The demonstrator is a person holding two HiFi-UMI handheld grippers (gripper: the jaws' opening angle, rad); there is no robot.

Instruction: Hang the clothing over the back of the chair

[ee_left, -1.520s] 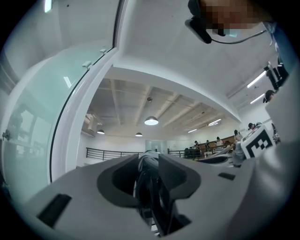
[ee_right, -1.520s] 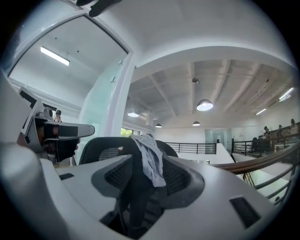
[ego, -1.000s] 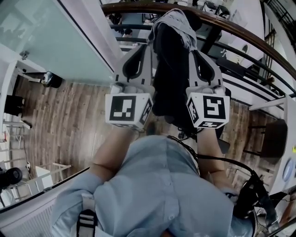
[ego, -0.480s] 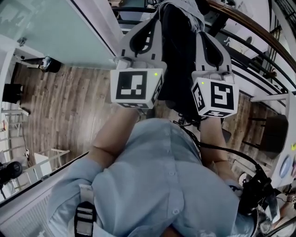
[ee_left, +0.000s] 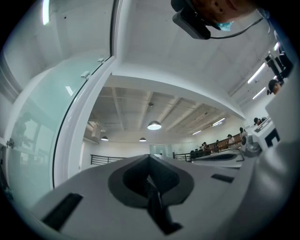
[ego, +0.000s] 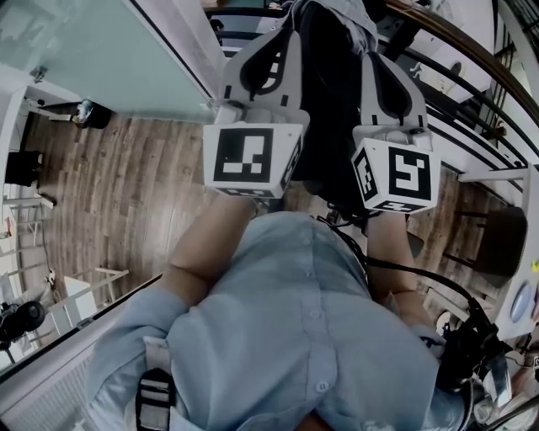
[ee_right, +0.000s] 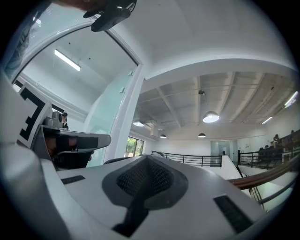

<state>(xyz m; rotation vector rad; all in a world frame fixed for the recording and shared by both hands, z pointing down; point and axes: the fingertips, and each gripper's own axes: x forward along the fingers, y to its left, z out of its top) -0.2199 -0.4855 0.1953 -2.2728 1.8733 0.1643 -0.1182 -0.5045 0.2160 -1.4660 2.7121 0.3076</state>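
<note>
A grey garment (ego: 358,18) lies draped over the top of a dark chair back (ego: 328,101) at the top middle of the head view. My left gripper (ego: 289,38) is raised beside the chair's left side, my right gripper (ego: 370,59) beside its right side. Both are shut, and I see no cloth between their jaws. In the left gripper view the shut left gripper (ee_left: 149,157) points across the hall at the ceiling, with the right gripper's marker cube (ee_left: 267,138) at the edge. The right gripper view shows its shut right gripper (ee_right: 149,157). Neither gripper view shows chair or garment.
A glass partition (ego: 101,50) stands at the upper left above the wood floor (ego: 126,194). A curved wooden handrail (ego: 472,59) with dark rails runs down the right. A dark seat (ego: 497,244) stands at far right. The person's shirt (ego: 286,337) fills the bottom.
Chair and garment have slid up to the top edge of the head view, and both grippers look a little larger and higher. The handrail at the top has left the frame.
</note>
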